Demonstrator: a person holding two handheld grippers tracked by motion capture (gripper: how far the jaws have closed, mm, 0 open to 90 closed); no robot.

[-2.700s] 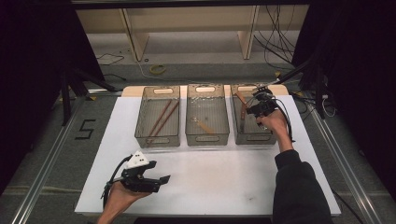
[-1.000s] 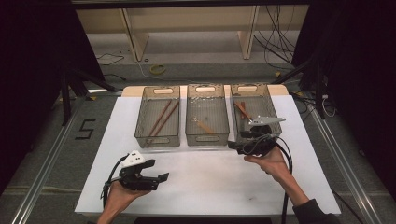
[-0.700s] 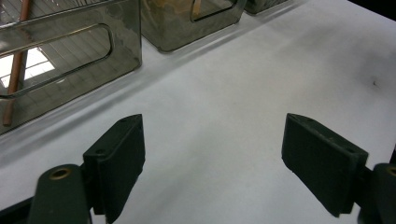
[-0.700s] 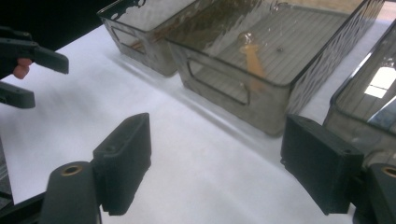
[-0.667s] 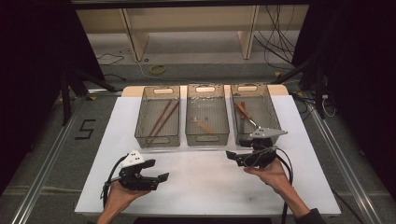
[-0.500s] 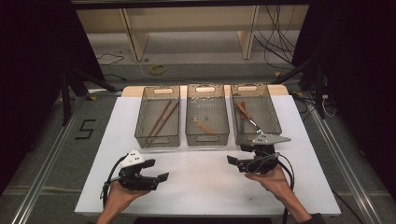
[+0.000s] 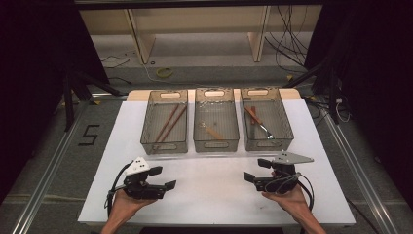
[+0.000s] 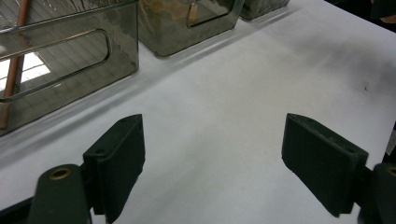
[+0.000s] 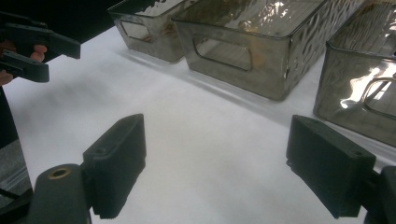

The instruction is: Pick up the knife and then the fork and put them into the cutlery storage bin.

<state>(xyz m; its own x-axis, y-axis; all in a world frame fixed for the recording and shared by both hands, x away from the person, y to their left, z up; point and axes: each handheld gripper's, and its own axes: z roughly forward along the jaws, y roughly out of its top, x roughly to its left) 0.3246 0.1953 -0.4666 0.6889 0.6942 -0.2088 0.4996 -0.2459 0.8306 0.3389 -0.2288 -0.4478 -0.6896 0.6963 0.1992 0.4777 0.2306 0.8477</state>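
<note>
High view: left gripper (image 7: 155, 183) and right gripper (image 7: 257, 171) low over white bench (image 7: 214, 195), jaws apart, empty. Nearest: right smoked-plastic bin (image 7: 287, 134) holding metal fork (image 7: 260, 126) with brown handle. Sorting looks finished; next, probably just rest.

From above the near edge we look forward and down over the whole table (image 7: 214, 195). Our two gripper cameras sit low and close, facing the bins (image 9: 261, 46), which all views share.
</note>
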